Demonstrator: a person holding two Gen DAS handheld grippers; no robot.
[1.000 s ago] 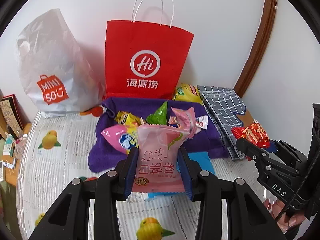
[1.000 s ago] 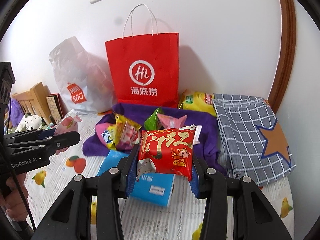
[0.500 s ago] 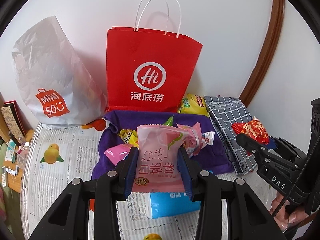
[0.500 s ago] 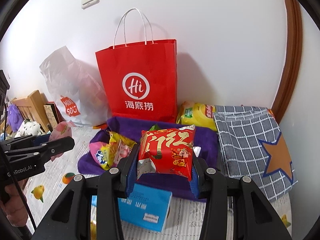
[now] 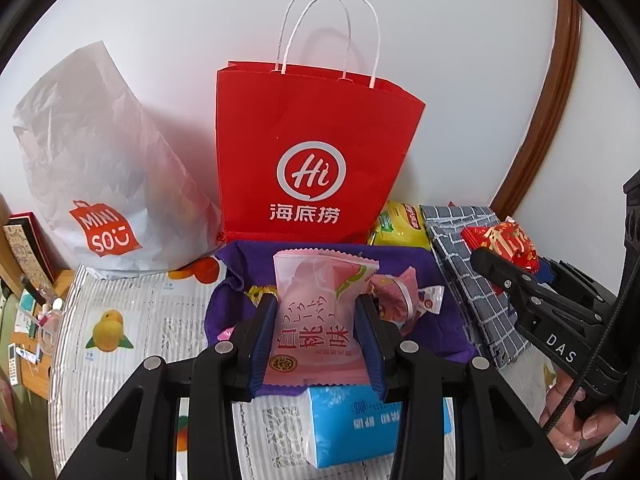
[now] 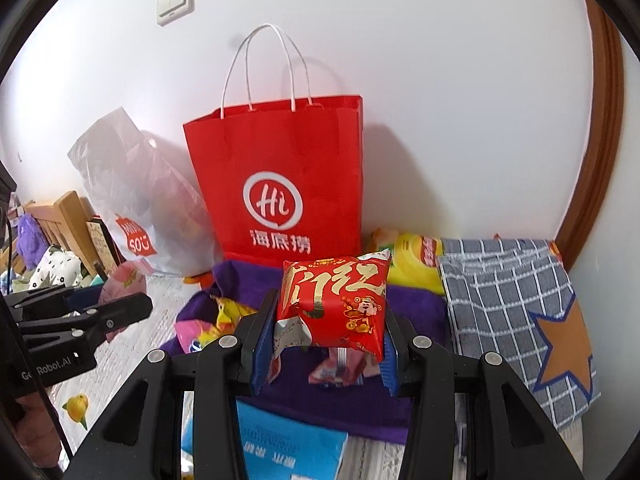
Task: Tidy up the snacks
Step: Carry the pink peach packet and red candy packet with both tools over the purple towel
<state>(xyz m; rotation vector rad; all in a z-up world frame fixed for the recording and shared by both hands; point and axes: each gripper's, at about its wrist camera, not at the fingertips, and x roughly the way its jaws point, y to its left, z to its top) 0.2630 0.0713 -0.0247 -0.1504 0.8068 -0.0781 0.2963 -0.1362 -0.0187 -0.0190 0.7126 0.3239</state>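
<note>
The bench is covered with a striped cloth printed with oranges and runs back to a white wall. Against that wall, at the back edge, stands a red paper bag with white handles, upright and open at the top. Left of it, touching its lower corner, slumps a white plastic bag. A grey checked cloth with an orange star lies at the right back corner. A purple towel is spread in front of the red bag, with loose snack packets scattered on it. A blue tissue pack lies at the towel's near edge. A yellow chip bag sits between the red bag and the checked cloth.

The left claw is clamped on a pink peach snack packet, held upright above the towel. The right claw grips a red snack packet, also raised over the towel, in front of the red bag.
</note>
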